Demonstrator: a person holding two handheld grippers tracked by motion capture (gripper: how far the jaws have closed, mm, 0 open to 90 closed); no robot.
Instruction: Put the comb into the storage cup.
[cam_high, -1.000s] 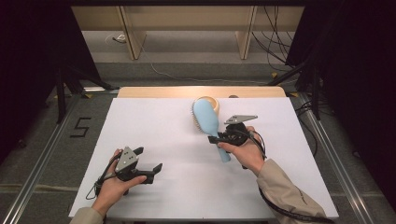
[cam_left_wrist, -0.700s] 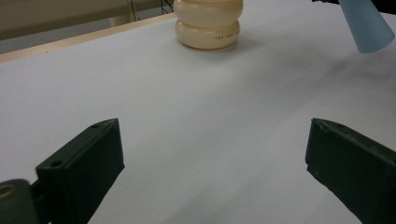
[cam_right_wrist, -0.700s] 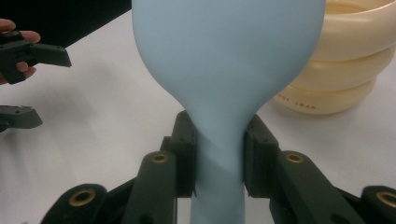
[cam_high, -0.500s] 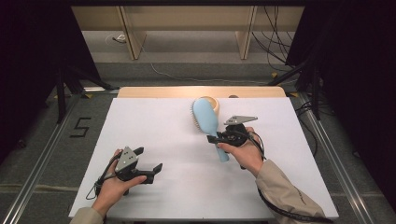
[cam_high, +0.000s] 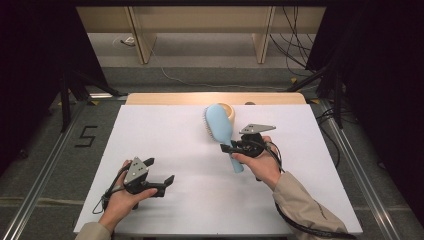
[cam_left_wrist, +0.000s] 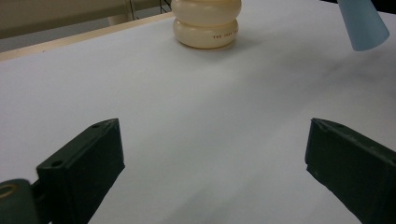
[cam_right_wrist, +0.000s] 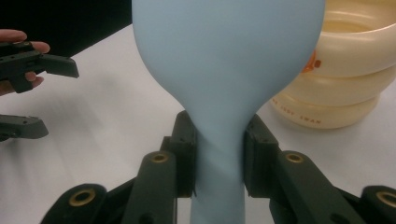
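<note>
Jaws of right gripper (cam_right_wrist: 218, 154) clamp hairbrush (cam_right_wrist: 229, 60) neck.

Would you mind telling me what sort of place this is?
Probably a lab recording station: a white-covered table framed by metal floor rails, loose cables behind, and dark curtains at both sides.

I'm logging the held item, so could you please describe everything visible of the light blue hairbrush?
The light blue hairbrush looks like smooth matte plastic: a broad oval head narrowing to a slim neck and a round-ended handle. Bristles show along the head's left edge in the high view. The right gripper clamps its neck between both jaws, holding it above the white table, head toward the cream ringed container.
</note>
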